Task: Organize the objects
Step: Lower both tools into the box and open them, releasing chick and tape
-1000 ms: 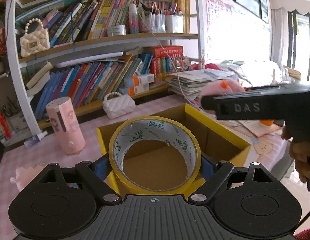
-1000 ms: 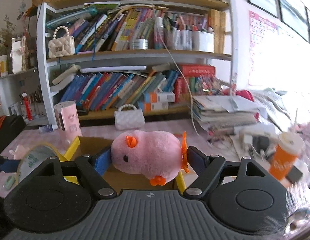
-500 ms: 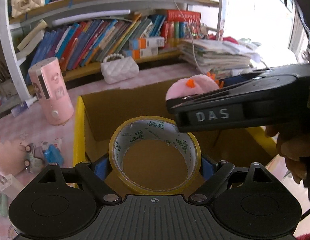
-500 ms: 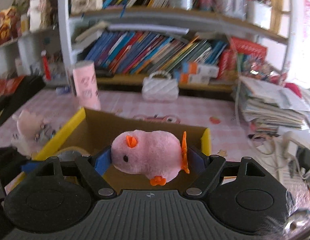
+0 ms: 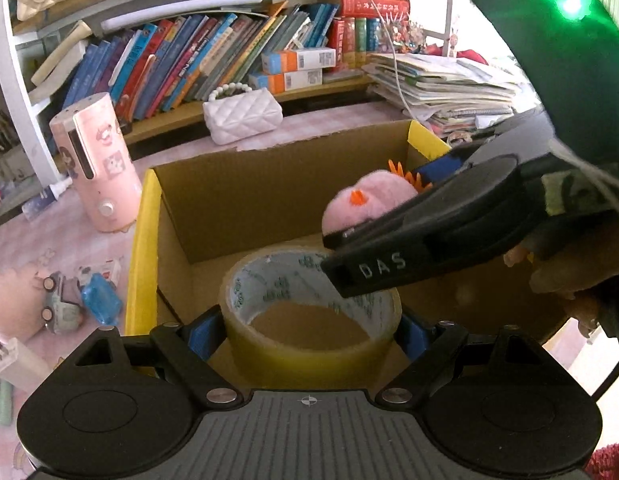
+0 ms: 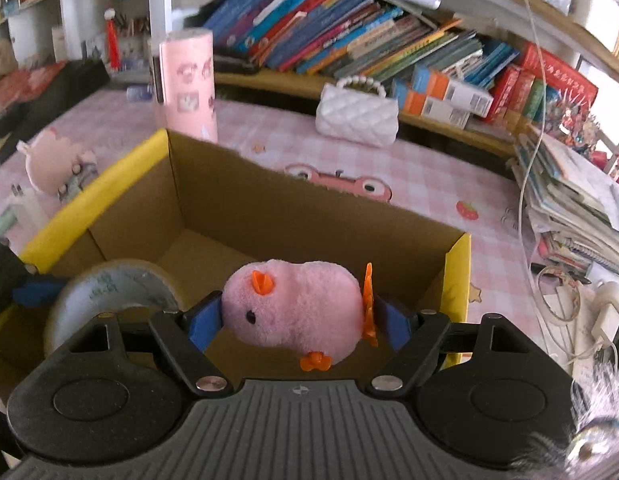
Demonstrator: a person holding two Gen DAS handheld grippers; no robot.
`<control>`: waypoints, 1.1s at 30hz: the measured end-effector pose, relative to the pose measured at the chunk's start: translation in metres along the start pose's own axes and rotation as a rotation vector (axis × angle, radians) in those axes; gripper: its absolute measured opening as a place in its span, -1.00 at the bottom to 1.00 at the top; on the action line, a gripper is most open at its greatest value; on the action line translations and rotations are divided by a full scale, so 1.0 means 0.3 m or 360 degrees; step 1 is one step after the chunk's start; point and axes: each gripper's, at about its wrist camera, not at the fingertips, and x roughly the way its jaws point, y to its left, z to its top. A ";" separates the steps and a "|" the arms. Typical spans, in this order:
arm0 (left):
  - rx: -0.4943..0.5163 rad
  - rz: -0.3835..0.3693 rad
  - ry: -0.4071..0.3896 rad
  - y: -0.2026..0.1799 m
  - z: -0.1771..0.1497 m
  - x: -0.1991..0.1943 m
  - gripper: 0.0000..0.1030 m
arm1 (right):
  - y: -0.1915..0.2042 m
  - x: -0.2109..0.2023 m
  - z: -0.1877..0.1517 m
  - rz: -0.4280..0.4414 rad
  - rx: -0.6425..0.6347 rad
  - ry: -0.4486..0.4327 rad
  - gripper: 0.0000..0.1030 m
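My left gripper (image 5: 309, 328) is shut on a roll of clear yellowish tape (image 5: 309, 344) and holds it low inside an open cardboard box with yellow rims (image 5: 143, 240). My right gripper (image 6: 295, 320) is shut on a pink plush chick with orange beak and feet (image 6: 293, 308), held over the same box (image 6: 455, 276). In the left wrist view the right gripper's black body crosses above the tape, with the plush (image 5: 365, 204) at its tip. The tape also shows at the left of the right wrist view (image 6: 109, 288).
A pink cylinder device (image 5: 95, 160) and a white quilted purse (image 5: 243, 114) stand behind the box. Small toys and a pink plush (image 5: 49, 304) lie left of it. Bookshelves run along the back. A paper stack (image 6: 569, 208) and cables lie to the right.
Both grippers have tilted down and moved lower into the box with their loads. The tape now sits near the box floor, and the right gripper has come closer over it.
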 end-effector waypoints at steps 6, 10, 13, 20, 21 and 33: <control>0.0015 0.0023 0.0011 -0.002 0.009 0.011 0.71 | -0.019 0.029 0.005 0.0034 0.0055 0.0088 0.53; 0.0018 0.0033 0.0011 -0.004 0.012 0.014 0.72 | -0.017 0.032 0.008 0.0032 0.0041 0.0100 0.53; 0.0017 0.0038 0.0001 -0.004 0.010 0.014 0.72 | -0.017 0.032 0.009 0.0031 0.0041 0.0102 0.54; 0.0014 0.0042 -0.0057 -0.003 0.004 -0.009 0.74 | -0.029 0.024 0.009 0.0069 0.0083 0.0072 0.55; 0.0012 0.0045 -0.0073 -0.003 0.005 -0.017 0.74 | -0.032 0.021 0.008 0.0064 0.0095 0.0063 0.56; -0.0013 0.0080 -0.0265 0.042 -0.024 -0.155 0.76 | -0.020 -0.148 -0.023 -0.0073 0.0263 -0.0251 0.60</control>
